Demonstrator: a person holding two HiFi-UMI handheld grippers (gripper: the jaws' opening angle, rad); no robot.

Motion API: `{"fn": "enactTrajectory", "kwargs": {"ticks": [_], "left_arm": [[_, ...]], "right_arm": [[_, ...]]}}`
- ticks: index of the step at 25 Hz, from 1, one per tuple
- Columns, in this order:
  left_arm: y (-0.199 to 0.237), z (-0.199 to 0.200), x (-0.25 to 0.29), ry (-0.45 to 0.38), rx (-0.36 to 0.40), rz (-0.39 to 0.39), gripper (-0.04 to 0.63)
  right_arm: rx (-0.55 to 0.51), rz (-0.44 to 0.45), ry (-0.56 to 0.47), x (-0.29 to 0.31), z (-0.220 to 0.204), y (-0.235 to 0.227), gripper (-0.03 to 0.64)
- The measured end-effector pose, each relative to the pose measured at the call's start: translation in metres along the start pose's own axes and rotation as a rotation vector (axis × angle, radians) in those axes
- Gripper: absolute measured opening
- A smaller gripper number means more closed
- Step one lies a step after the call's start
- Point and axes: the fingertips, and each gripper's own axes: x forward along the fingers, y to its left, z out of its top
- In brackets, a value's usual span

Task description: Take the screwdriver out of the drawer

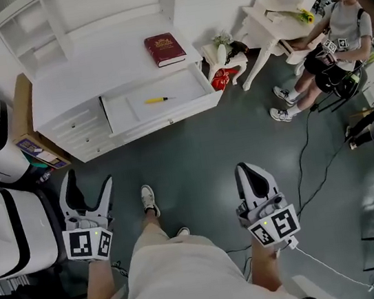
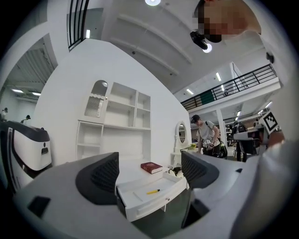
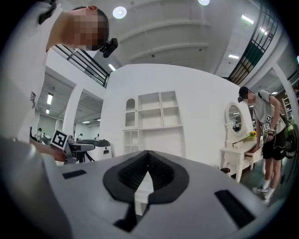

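head view first: the white desk [image 1: 85,73] has its top drawer [image 1: 125,111] pulled out, and the yellow-handled screwdriver [image 1: 156,100] is lying flat on the drawer floor, roughly in the middle, nothing touching it. a red book [image 1: 165,49] sits on the desk top just behind the drawer. both grippers are down low near the person's legs, well apart from the desk. the left gripper [image 1: 90,179] has its jaws spread wide, the right gripper [image 1: 246,169] has its jaws pressed together. another person [image 1: 343,31] is off to the right by a small white vanity table [image 1: 268,18].

left gripper view: the jaws are wide apart with nothing between the pads. through the gap you can see the open drawer further off, screwdriver still inside it, book behind on the desk, and white shelves against the wall.

right gripper view: the jaws are closed tip to tip and empty, just a sliver of white furniture showing through the gap below the tips. a white shelf unit [image 3: 159,121] is beyond, with the other person and the vanity at the right edge.
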Motion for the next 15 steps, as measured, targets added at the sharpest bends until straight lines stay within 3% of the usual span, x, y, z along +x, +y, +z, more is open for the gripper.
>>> {"fn": "enactTrajectory", "kwargs": {"ticks": [5, 15], "left_arm": [[0.02, -0.012, 0.074, 0.005, -0.029, -0.06, 0.4], [0.102, -0.023, 0.231, 0.022, -0.084, -0.181, 0.4]], "right_arm": [[-0.007, -0.046, 0.016, 0.053, -0.002, -0.025, 0.009], [-0.063, -0.065, 0.065, 0.227, 0.014, -0.041, 0.009]]}}
